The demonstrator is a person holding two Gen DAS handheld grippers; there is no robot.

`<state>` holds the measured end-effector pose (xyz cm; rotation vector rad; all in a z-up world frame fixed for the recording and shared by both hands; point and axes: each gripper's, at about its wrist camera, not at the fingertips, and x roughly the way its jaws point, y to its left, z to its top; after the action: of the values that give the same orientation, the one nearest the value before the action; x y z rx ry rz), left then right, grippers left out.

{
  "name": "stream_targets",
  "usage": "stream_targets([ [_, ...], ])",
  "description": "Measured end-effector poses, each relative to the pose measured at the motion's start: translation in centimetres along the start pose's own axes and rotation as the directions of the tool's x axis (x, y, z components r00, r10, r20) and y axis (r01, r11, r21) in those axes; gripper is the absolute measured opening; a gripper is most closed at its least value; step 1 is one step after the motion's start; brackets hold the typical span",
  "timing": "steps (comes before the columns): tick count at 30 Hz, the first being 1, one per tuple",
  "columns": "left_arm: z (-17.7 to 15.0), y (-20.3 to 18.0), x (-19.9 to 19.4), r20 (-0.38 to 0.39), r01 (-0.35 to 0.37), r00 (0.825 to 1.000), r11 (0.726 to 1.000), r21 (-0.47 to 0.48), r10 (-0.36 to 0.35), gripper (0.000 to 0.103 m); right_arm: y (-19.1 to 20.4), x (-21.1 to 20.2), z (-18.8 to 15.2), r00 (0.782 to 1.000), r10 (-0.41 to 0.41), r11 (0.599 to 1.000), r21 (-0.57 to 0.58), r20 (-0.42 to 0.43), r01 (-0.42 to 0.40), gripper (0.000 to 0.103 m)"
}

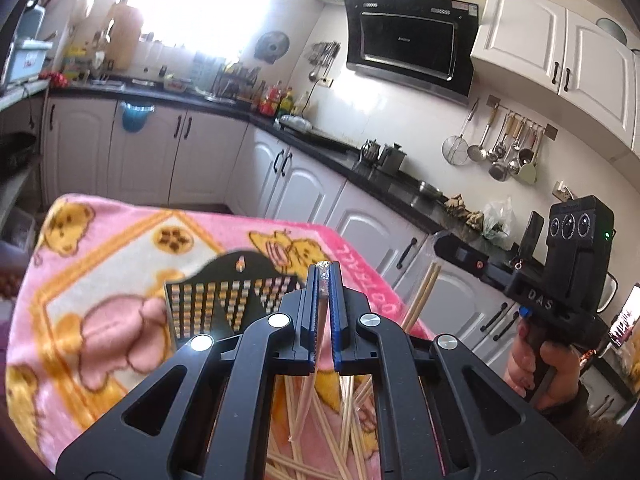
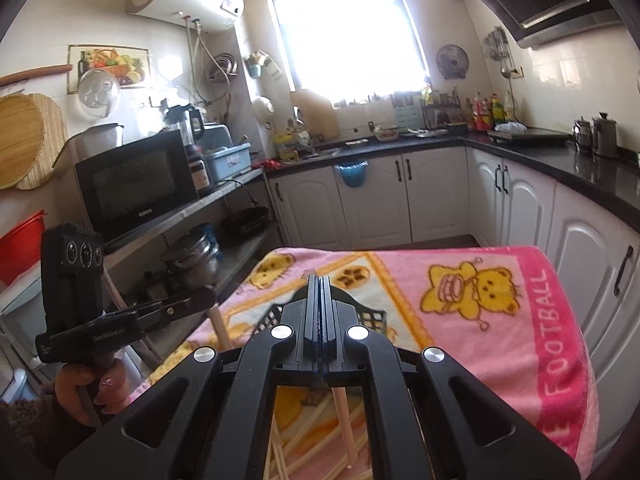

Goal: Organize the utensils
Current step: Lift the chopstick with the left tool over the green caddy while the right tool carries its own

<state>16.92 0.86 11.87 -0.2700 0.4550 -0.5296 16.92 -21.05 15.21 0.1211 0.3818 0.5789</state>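
A clear plastic bag of wooden chopsticks (image 1: 308, 396) hangs between my two grippers above a pink cartoon towel (image 1: 120, 248). My left gripper (image 1: 323, 270) is shut on a crumpled edge of the bag, which sticks out at the fingertips. My right gripper (image 2: 319, 280) is shut with a wisp of the clear film at its tip, and a chopstick (image 2: 345, 416) hangs under it. In the left wrist view the right gripper (image 1: 440, 242) is off to the right, with chopstick ends (image 1: 424, 292) rising toward it. A black mesh basket (image 1: 224, 292) lies on the towel ahead.
Black counters (image 2: 560, 160) over white cabinets (image 1: 304, 188) run along the back and right. Ladles and strainers hang on the wall (image 1: 504, 148). A microwave (image 2: 136, 184) and pots stand on shelves at the left. A person's hand (image 1: 560, 364) holds the right gripper.
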Motion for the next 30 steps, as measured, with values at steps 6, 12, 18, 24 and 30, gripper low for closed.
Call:
stream_targets([
  [6, 3.0, -0.2, -0.1, 0.042, -0.033, 0.999, 0.998, 0.044, 0.031, 0.003, 1.5, 0.5, 2.3, 0.999, 0.034, 0.999, -0.018, 0.034, -0.033, 0.001],
  [12, 6.1, 0.1, -0.4, 0.092, -0.084, 0.993, 0.994, 0.071, 0.077, 0.003, 2.7, 1.1, 4.8, 0.995, 0.062, 0.997, -0.046, 0.075, -0.059, 0.001],
  [18, 8.4, 0.8, -0.3, 0.129, -0.148, 0.982, 0.985, 0.089, 0.136, 0.003, 3.3, 1.8, 7.3, 0.99, 0.073, 0.996, -0.063, 0.119, -0.066, 0.001],
  [24, 9.3, 2.3, 0.7, 0.134, -0.198, 0.973, 0.978, 0.071, 0.187, 0.003, 3.1, 2.8, 9.1, 0.986, 0.067, 0.994, -0.094, 0.155, -0.053, 0.001],
  [30, 8.4, 3.2, 2.4, 0.127, -0.235, 0.966, 0.969, 0.074, 0.225, 0.003, 1.6, 5.3, 8.9, 0.988, 0.051, 0.997, -0.073, 0.147, -0.04, 0.001],
])
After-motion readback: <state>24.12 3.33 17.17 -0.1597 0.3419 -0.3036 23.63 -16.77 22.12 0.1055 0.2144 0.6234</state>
